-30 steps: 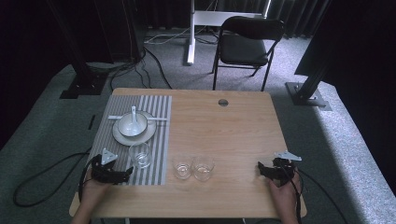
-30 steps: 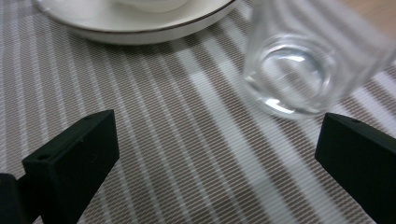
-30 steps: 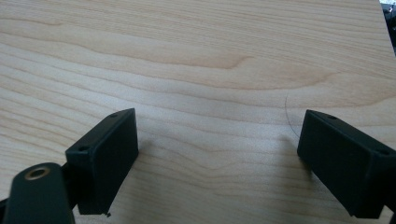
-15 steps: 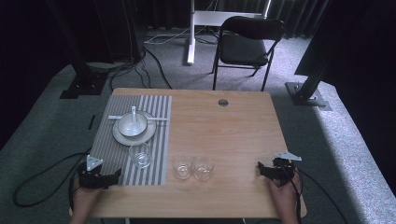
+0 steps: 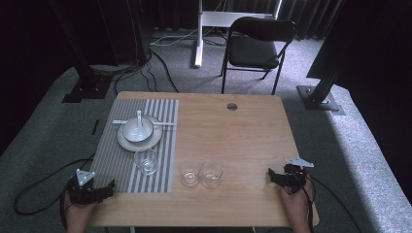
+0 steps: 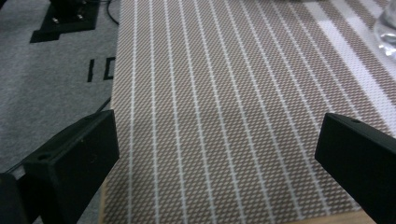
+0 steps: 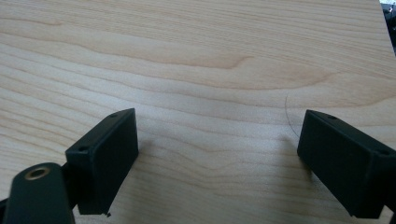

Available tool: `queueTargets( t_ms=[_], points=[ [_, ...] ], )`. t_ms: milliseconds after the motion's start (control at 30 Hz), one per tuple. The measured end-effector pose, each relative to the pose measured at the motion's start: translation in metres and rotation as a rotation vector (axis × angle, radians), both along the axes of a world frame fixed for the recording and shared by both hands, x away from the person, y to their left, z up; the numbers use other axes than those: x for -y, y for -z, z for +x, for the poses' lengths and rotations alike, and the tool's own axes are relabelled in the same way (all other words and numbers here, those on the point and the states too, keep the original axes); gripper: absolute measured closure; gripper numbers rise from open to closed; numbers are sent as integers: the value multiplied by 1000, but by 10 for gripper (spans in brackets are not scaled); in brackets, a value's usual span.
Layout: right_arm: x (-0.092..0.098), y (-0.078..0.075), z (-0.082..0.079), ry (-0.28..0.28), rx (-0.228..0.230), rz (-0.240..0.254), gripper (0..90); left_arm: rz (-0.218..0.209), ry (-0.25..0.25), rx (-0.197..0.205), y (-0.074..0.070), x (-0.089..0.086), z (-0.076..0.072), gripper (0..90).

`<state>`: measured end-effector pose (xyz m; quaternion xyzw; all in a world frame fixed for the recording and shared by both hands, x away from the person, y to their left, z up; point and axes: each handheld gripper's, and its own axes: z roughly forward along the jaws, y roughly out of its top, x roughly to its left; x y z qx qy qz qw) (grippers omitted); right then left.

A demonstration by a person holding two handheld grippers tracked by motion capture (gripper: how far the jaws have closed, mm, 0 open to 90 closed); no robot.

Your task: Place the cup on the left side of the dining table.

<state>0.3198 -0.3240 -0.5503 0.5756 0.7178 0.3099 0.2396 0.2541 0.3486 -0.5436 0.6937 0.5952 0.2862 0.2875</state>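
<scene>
A striped mat [image 5: 138,145] covers the left part of the wooden desk [image 5: 233,141]. On its far half sits a plate [image 5: 127,141] carrying a white bowl [image 5: 137,130] with a spoon [image 5: 139,120] in it, and something thin and pale lies across behind the bowl; what it is cannot be told. Just in front of the plate, still on the mat, stands a glass [image 5: 145,160]. Two more glasses [image 5: 200,174] stand side by side on bare wood just right of the mat, near the front edge. The left claw [image 5: 108,187] rests at the mat's near-left corner, held by a hand [image 5: 77,216]; in the left gripper view its jaws stand wide apart over the mat [image 6: 224,107], gripping nothing. The right claw [image 5: 270,176] lies on bare wood near the desk's front right, well apart from the glasses, jaws likewise spread wide and empty over the wood [image 7: 196,60]. A black chair [image 5: 260,41] stands on the grey carpet beyond the desk.
</scene>
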Motion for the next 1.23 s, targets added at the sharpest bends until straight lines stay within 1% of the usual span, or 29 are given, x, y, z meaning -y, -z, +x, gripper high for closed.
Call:
queueTargets(
  t_ms=[100,133,233,367,467,567,600,667,733,900,1033,1233],
  points=[
    [0,0,0,0,0,0,119,-6,-6,9,0,-2,-1,2],
    [0,0,0,0,0,0,119,-11,-9,2,0,-3,-1,2],
    [0,0,0,0,0,0,119,-13,-9,-3,0,-3,-3,3],
    [0,0,0,0,0,0,119,7,-17,-16,1,-3,-6,3],
    [0,0,0,0,0,0,119,3,-26,-11,1,-3,-10,2],
    [0,0,0,0,0,0,119,16,-45,-16,1,-4,-13,3],
    [0,0,0,0,0,0,119,13,-45,-13,2,-4,-15,2],
    [0,0,0,0,0,0,119,29,-47,-19,4,-4,-16,2],
    [0,0,0,0,0,0,119,17,-51,-17,5,-5,-16,3],
    [0,0,0,0,0,0,119,12,-53,-20,5,-5,-16,3],
    [0,0,0,0,0,0,119,-9,-53,-28,5,-7,-16,3],
    [0,0,0,0,-1,0,119,-12,-54,-27,6,-7,-16,3]
  ],
)
